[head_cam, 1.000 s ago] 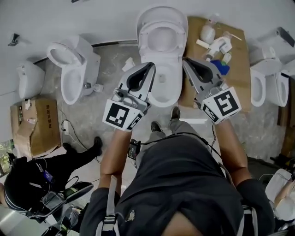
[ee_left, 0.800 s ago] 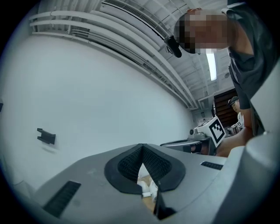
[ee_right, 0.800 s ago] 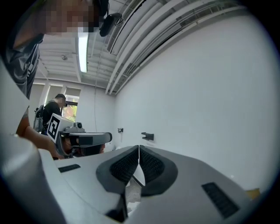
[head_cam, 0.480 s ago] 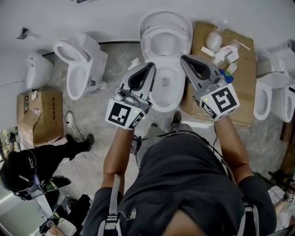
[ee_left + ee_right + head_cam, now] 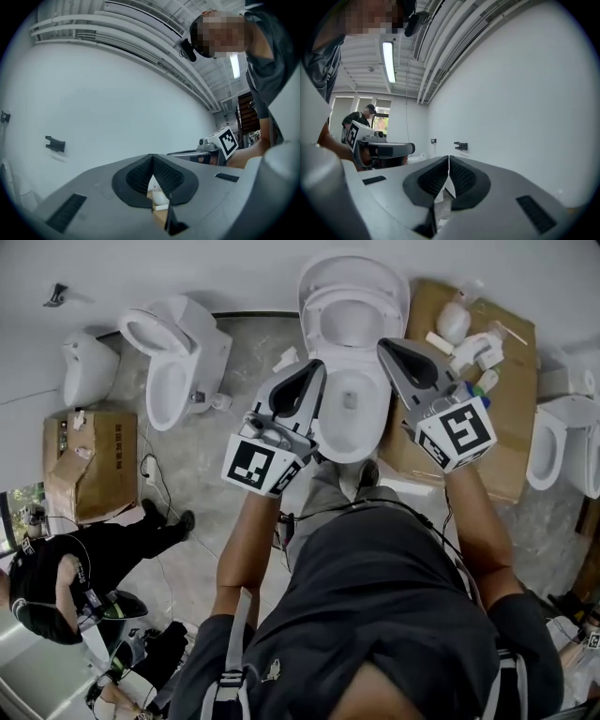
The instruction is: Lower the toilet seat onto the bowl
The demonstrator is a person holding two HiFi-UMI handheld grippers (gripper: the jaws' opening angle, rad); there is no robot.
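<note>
Both together, empty: left claw (image 5: 316, 365) and right claw (image 5: 382, 343) — toilet bowl (image 5: 361, 442) partly behind them.

No words, brand names or numbers can be read anywhere in the room. The only signs are black-and-white square code patterns on the marker cubes of the left gripper (image 5: 316, 366) and right gripper (image 5: 383, 344). Dark print on the cardboard box (image 5: 89, 465) is too small to read.
</note>
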